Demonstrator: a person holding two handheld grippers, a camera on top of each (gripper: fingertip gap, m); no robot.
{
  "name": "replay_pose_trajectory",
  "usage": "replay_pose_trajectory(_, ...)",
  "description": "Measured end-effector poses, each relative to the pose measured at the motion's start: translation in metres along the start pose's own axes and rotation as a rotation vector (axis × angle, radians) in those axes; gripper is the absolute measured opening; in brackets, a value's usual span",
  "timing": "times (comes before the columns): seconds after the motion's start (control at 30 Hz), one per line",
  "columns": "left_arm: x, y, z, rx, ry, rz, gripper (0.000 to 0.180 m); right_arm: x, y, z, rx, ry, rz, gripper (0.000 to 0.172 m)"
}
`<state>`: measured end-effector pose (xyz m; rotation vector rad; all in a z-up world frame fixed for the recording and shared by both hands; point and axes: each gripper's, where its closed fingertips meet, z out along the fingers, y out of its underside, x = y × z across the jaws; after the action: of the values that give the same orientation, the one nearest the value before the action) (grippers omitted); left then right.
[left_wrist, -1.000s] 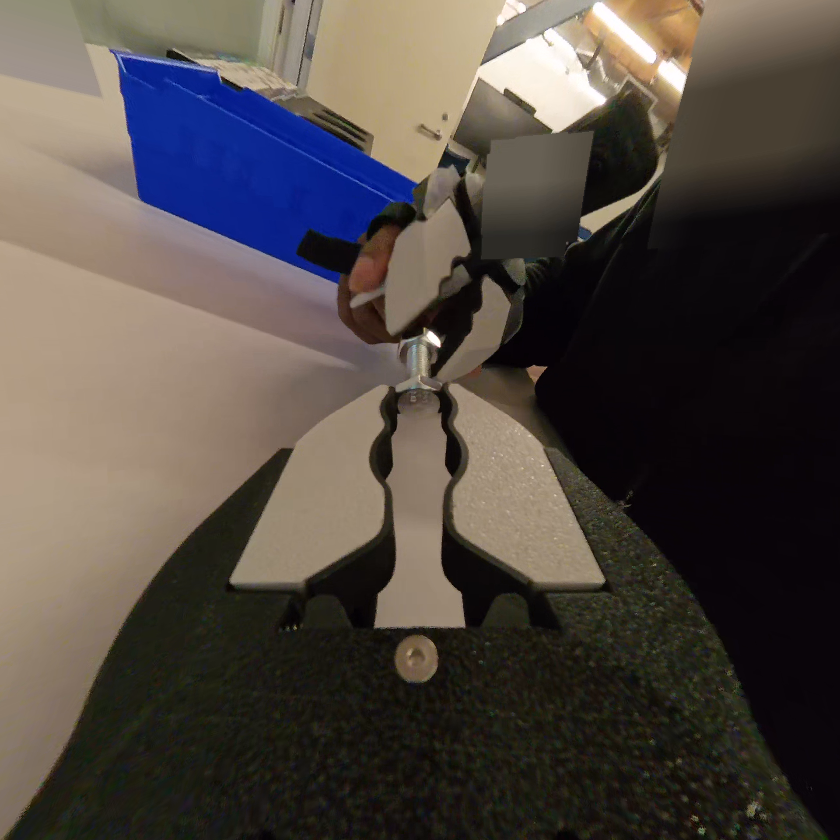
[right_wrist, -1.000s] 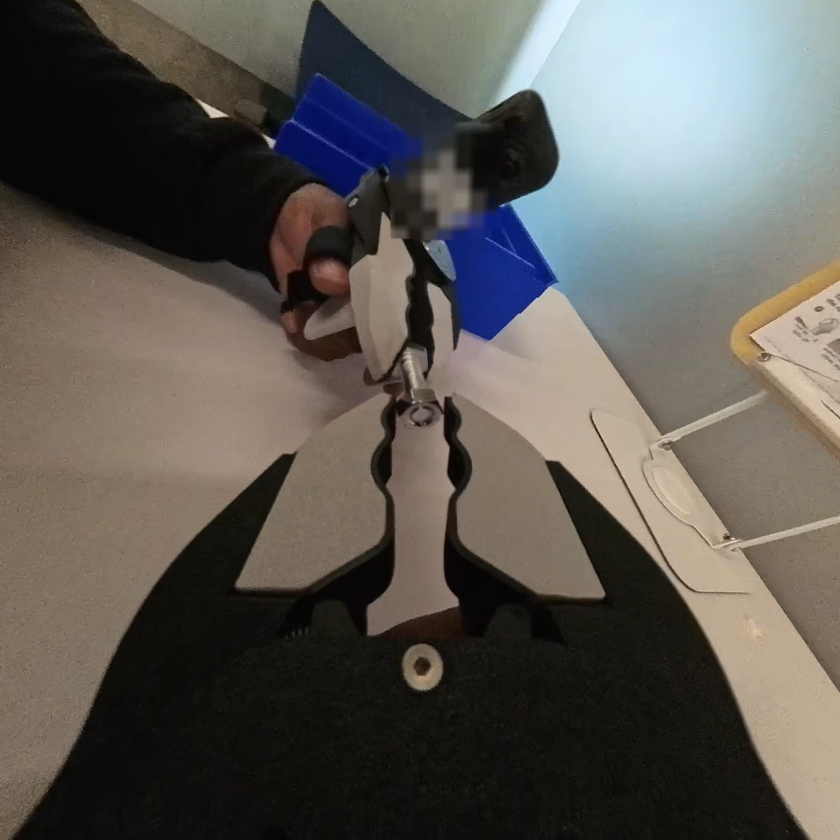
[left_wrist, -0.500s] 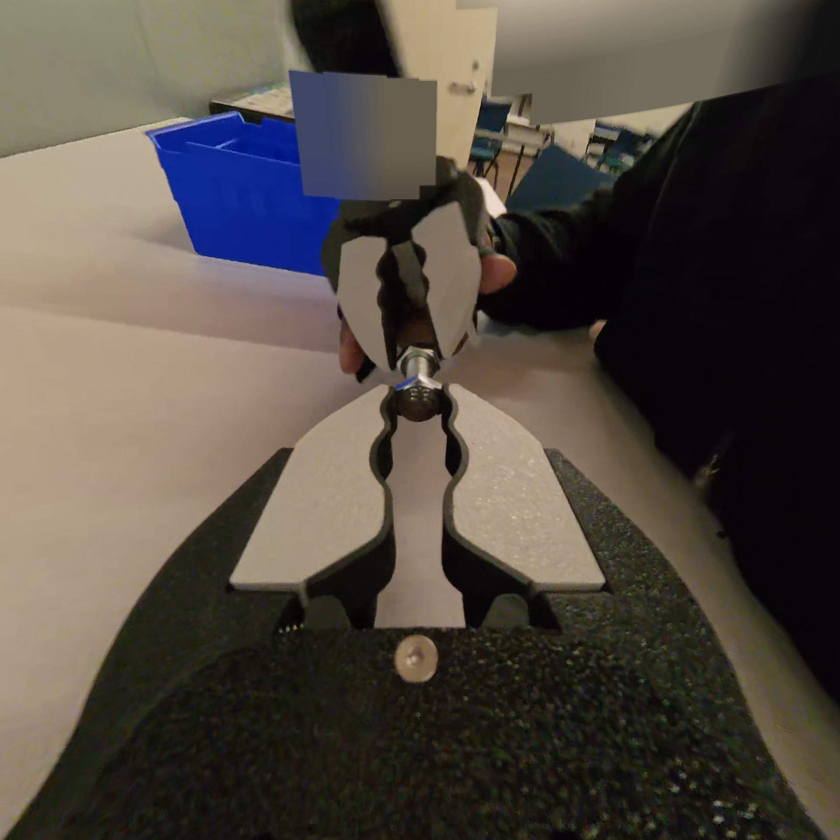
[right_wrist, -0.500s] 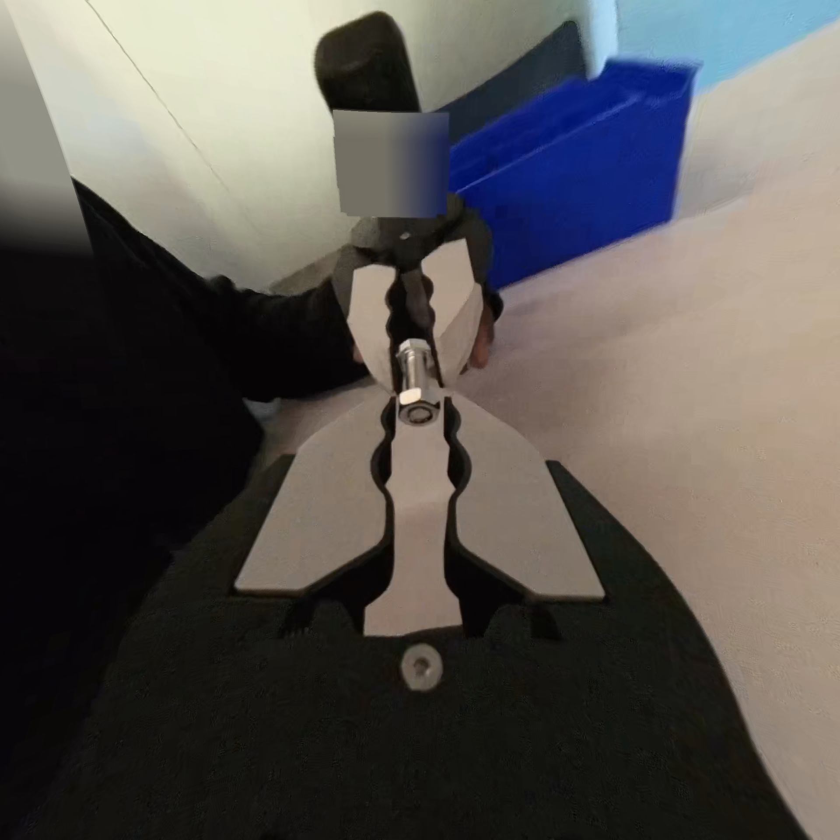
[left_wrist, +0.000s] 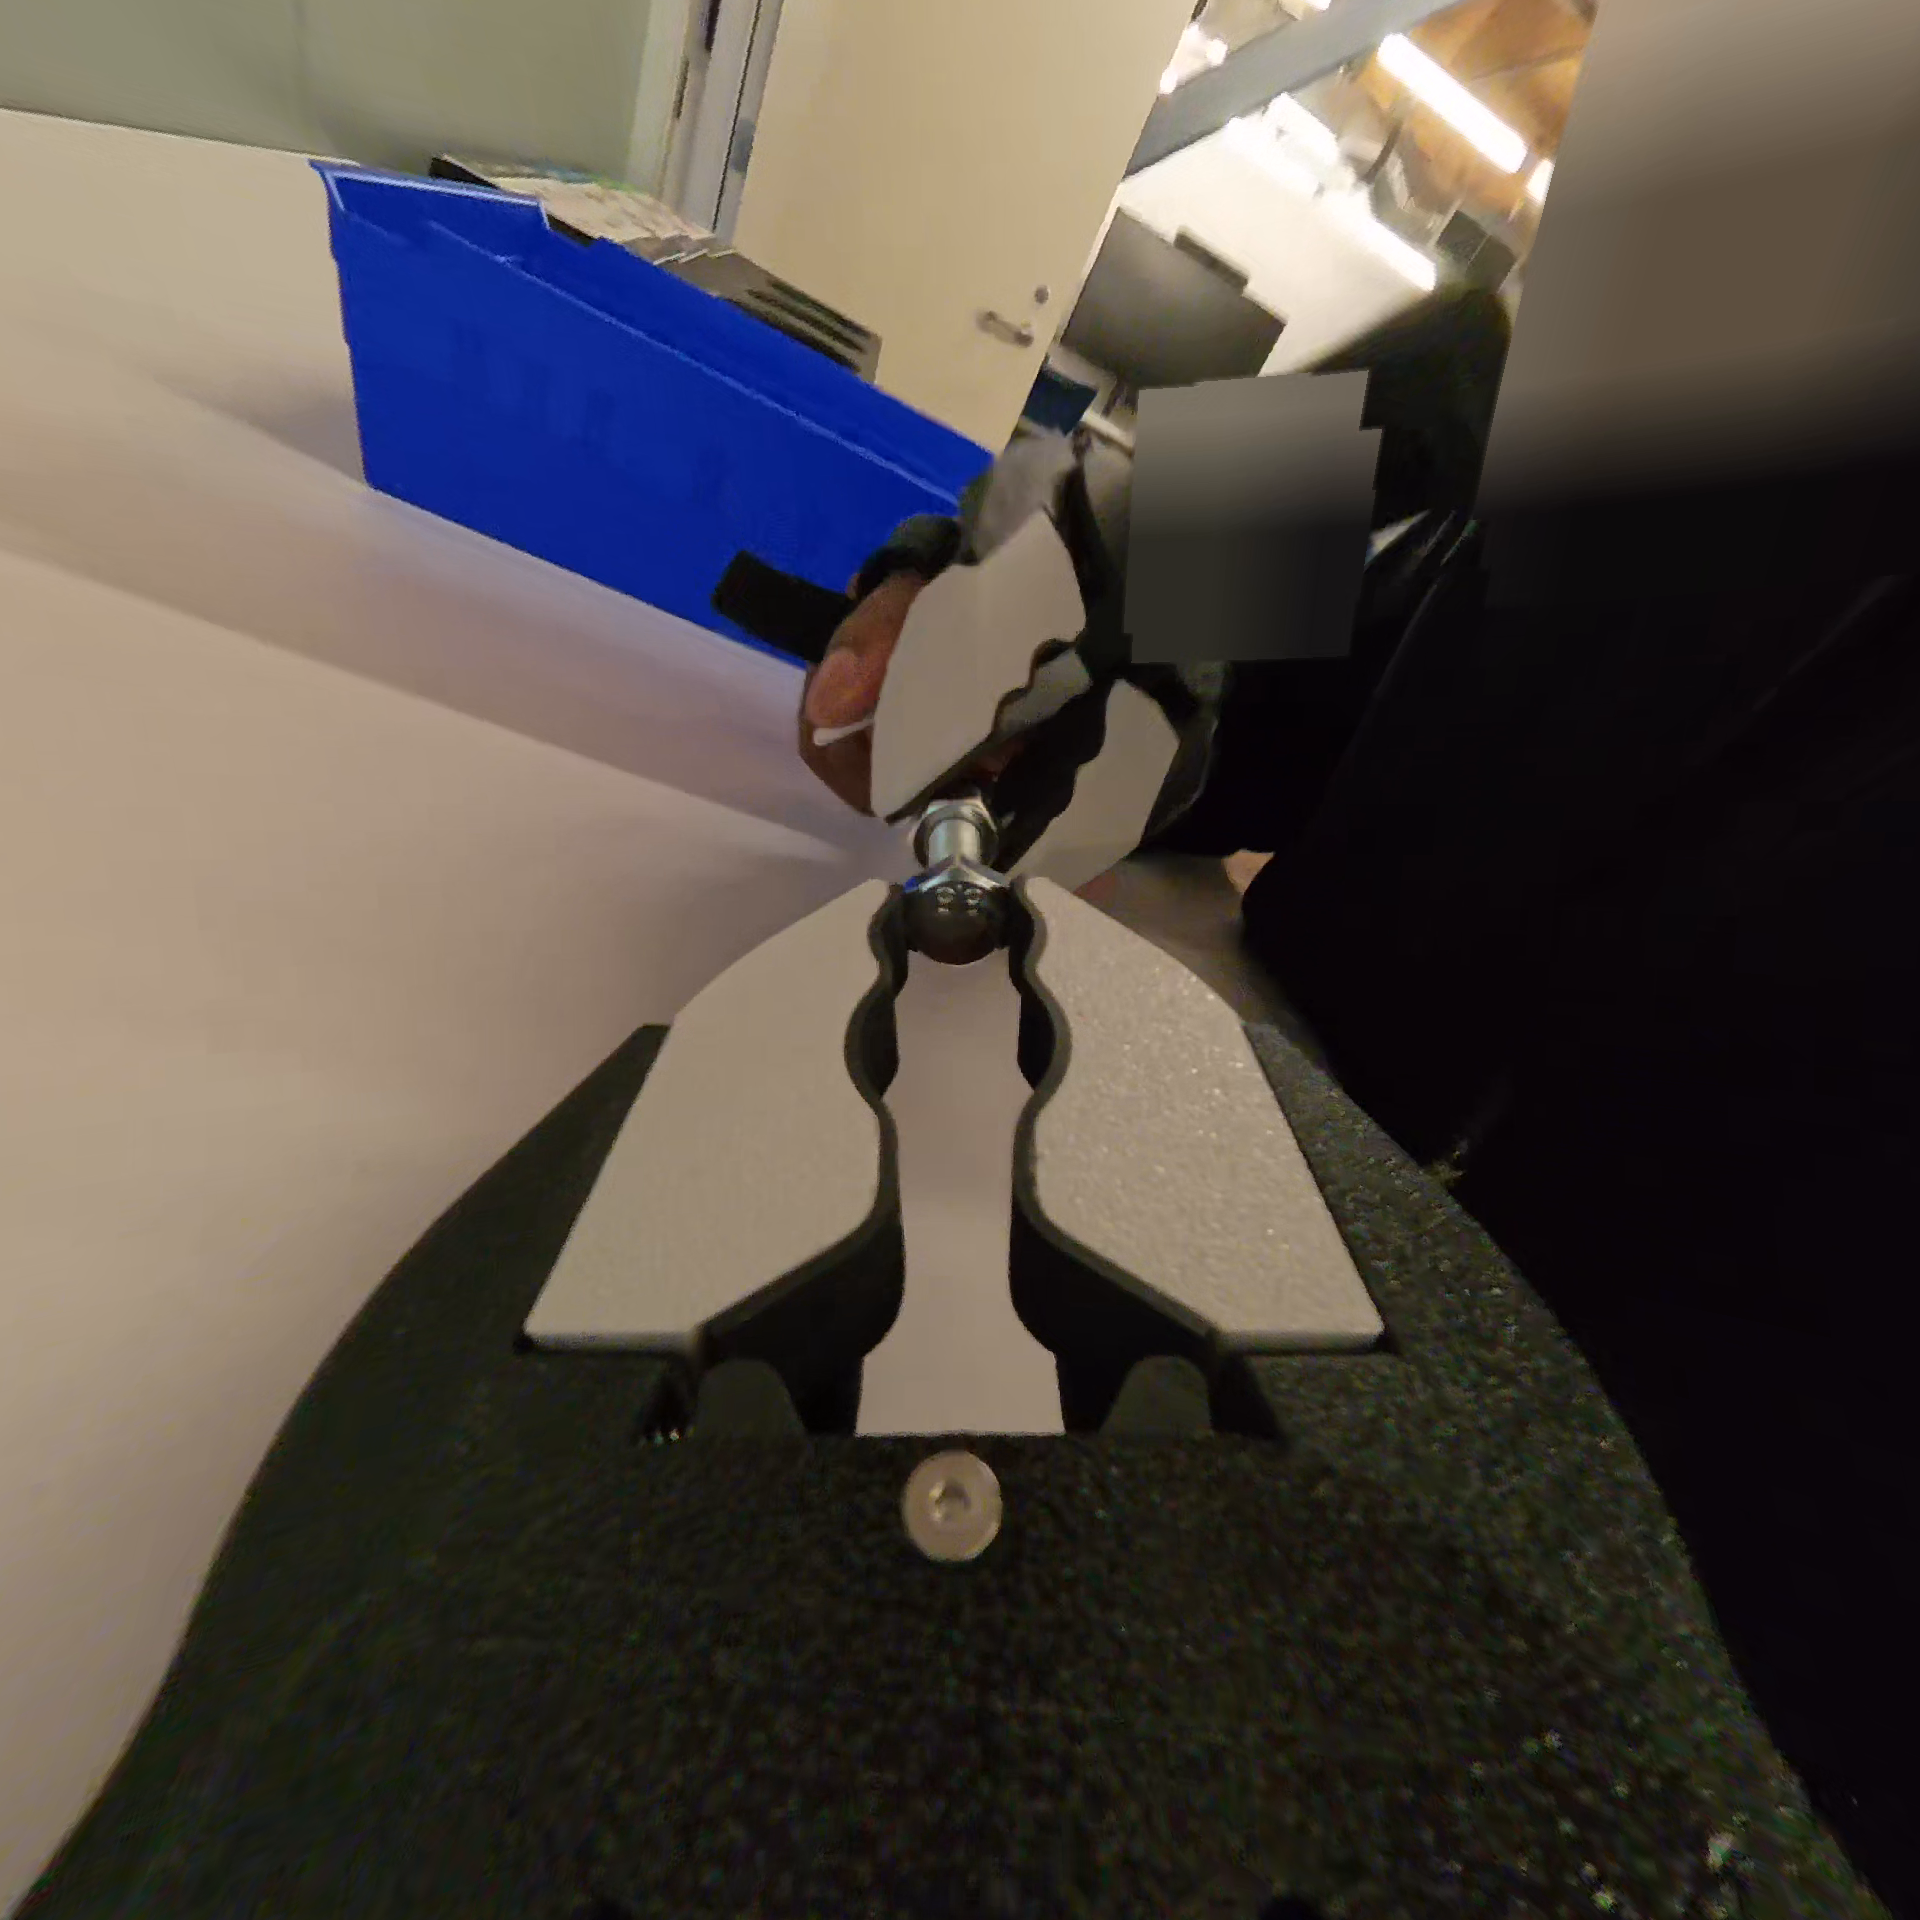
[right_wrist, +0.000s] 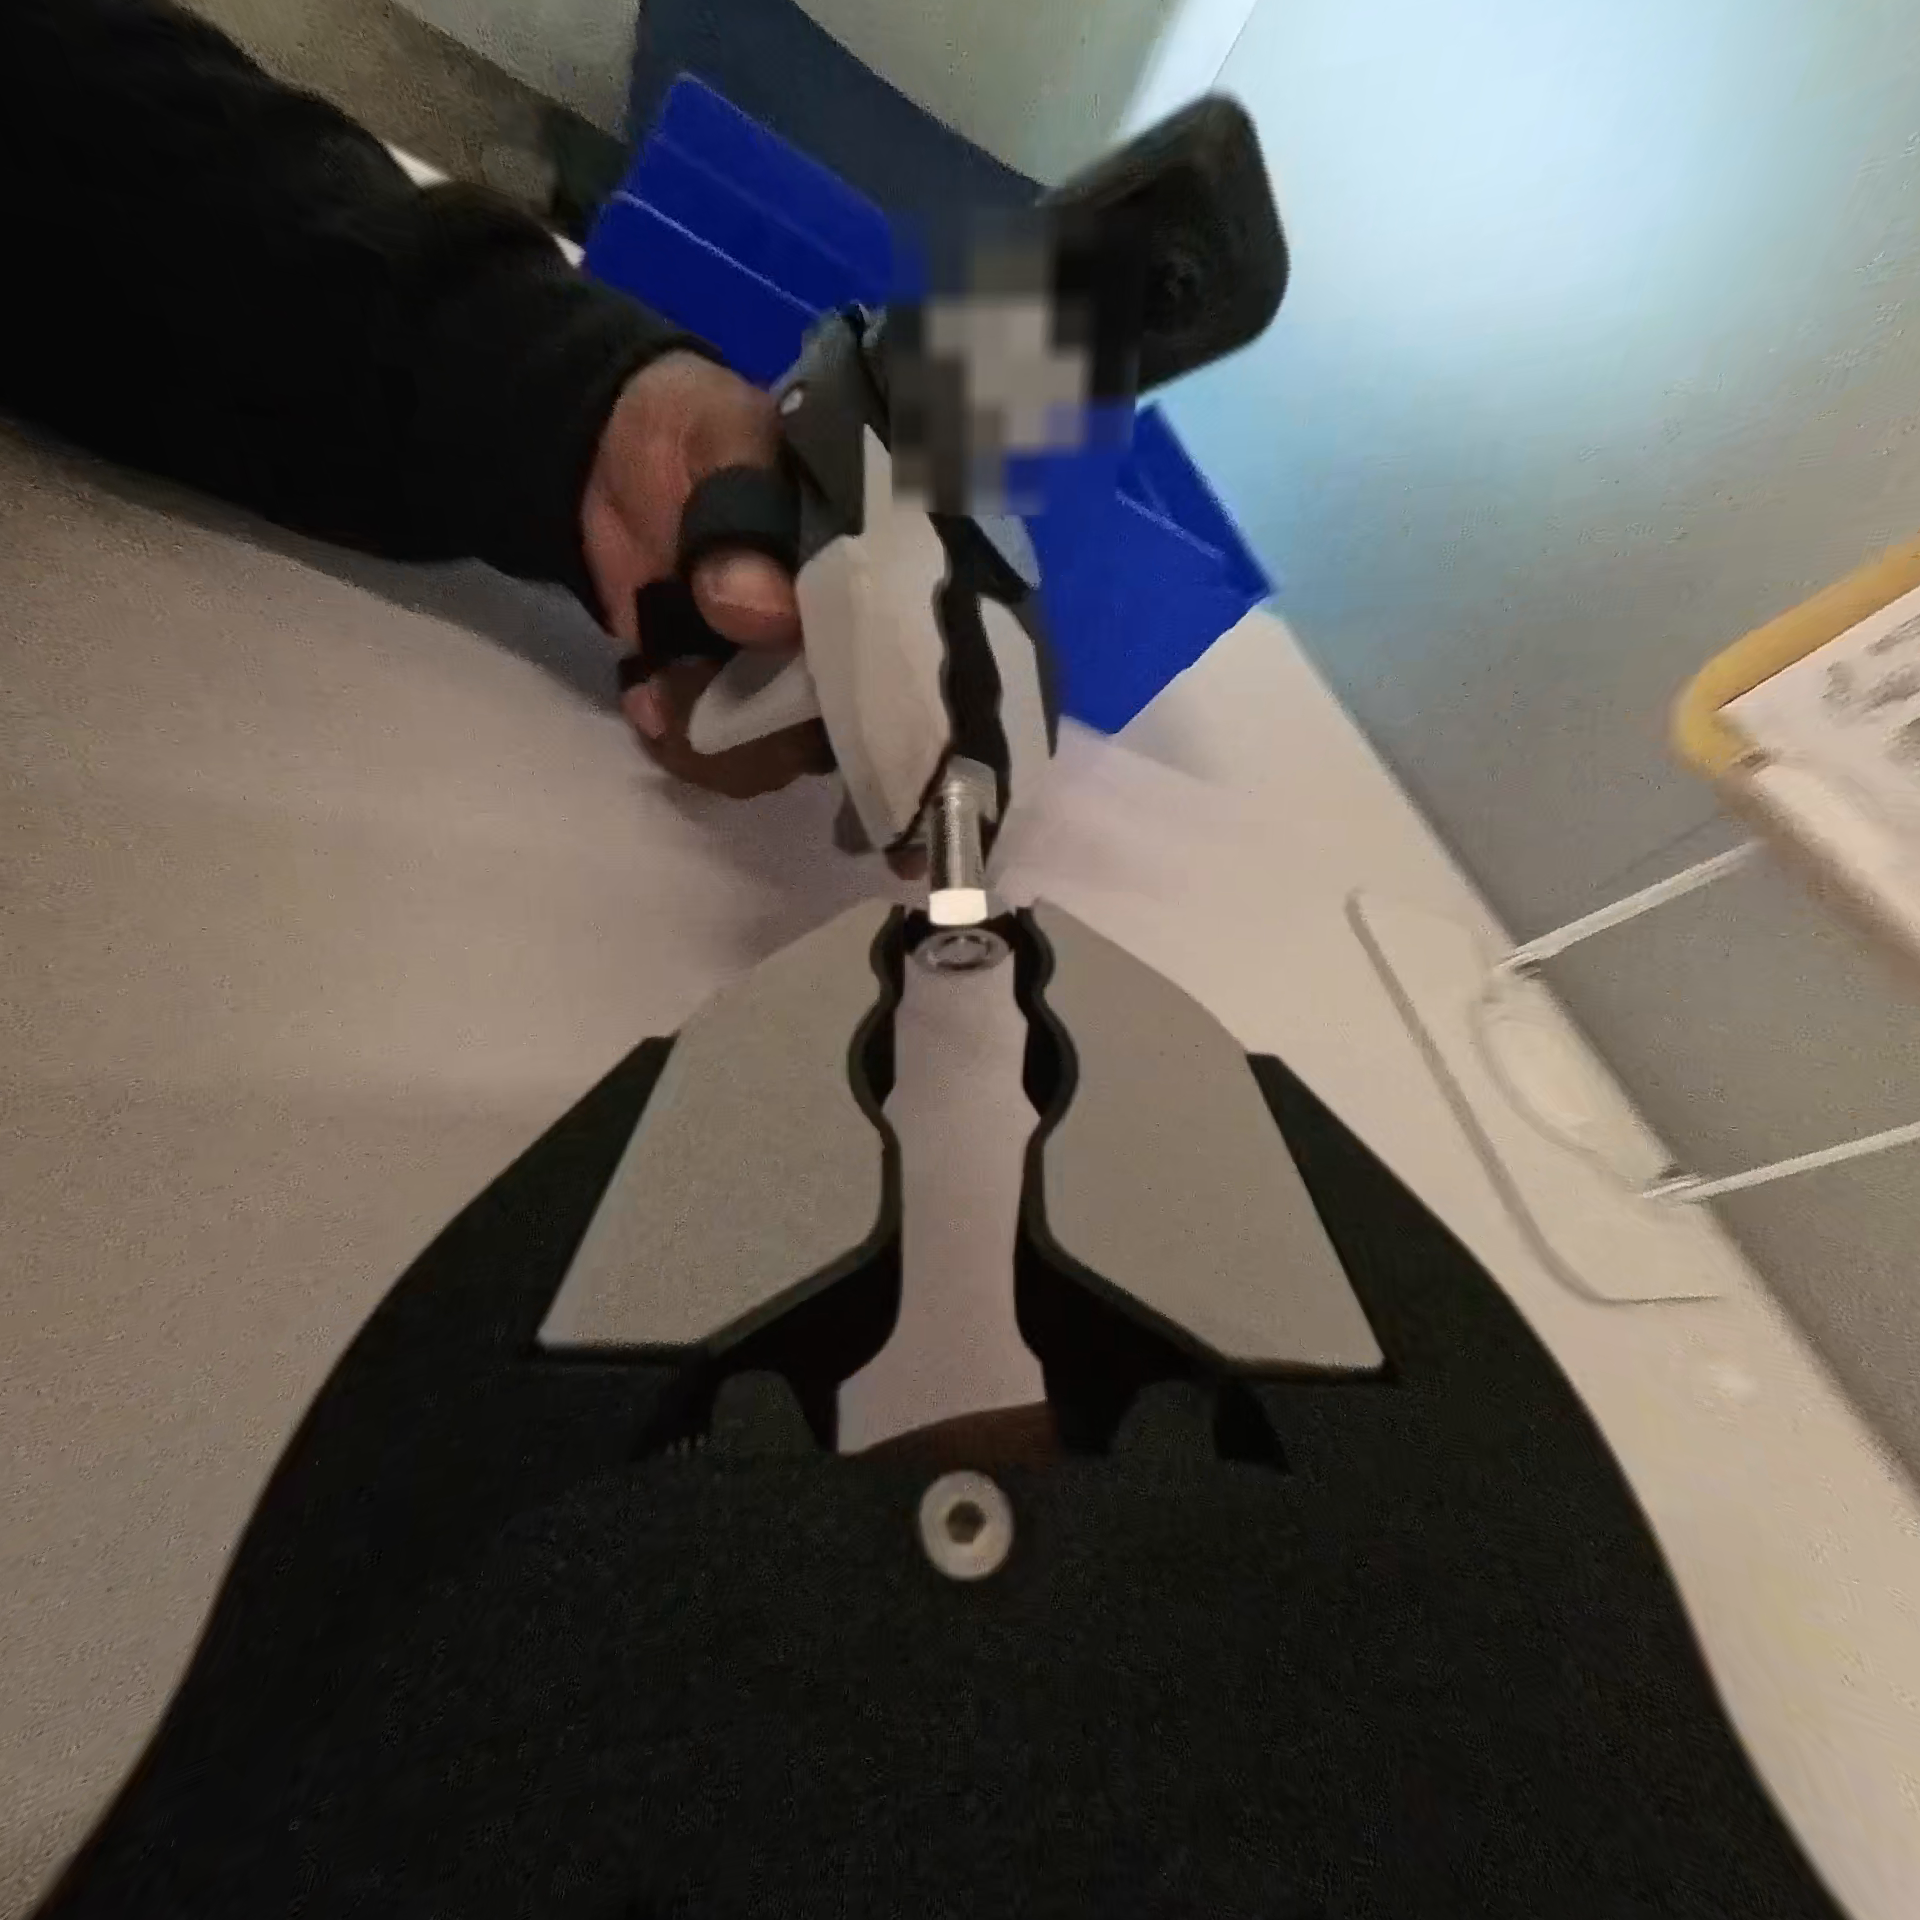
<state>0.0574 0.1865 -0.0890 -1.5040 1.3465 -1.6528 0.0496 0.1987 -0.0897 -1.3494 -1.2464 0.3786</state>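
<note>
Gripping: left tongs (left_wrist: 954, 914) clamp the bolt (left_wrist: 951, 909) head; right tongs (right_wrist: 961, 940) clamp its nut (right_wrist: 961, 906).
Handling: probably rigid, slippery steel; hold flats.
Landmark: blue bin (left_wrist: 582, 416) behind bolt.

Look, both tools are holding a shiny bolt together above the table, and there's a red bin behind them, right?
Almost. The bin is blue, not red, as the left wrist view shows. Both tools, left and right, do grip the shiny bolt above the table.
</note>
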Motion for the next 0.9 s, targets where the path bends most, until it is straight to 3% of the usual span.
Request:
replay_pose_trajectory(0.2, 0.008, 0.001, 0.002, -0.043, -0.045, 0.274, 0.018, -0.008, -0.013, -0.008, 0.116, -0.439, 0.862, 0.02)
replay_pose_trajectory(0.27, 0.013, -0.008, 0.002, 0.01, -0.019, 0.258, 0.017, -0.003, -0.021, -0.012, 0.204, -0.503, 0.979, 0.02)
replay_pose_trajectory(0.33, 0.014, -0.013, 0.0, 0.051, -0.009, 0.221, 0.018, -0.001, -0.021, -0.012, 0.22, -0.456, 0.888, 0.024)
replay_pose_trajectory(0.5, 0.01, -0.019, -0.006, 0.113, 0.022, 0.092, 0.017, 0.011, -0.013, -0.009, 0.162, -0.153, 0.424, 0.041)
replay_pose_trajectory(0.67, 0.006, -0.018, -0.007, 0.119, 0.048, -0.011, 0.017, 0.017, -0.014, -0.009, 0.135, 0.053, 0.069, 0.04)
replay_pose_trajectory(0.8, 0.009, -0.009, -0.002, 0.072, 0.077, -0.046, 0.017, 0.005, -0.008, -0.004, 0.074, 0.055, -0.064, 0.026)
replay_pose_trajectory(0.9, 0.008, -0.006, -0.002, 0.048, 0.064, -0.02, 0.017, -0.003, -0.003, -0.001, 0.044, -0.027, 0.037, 0.019)
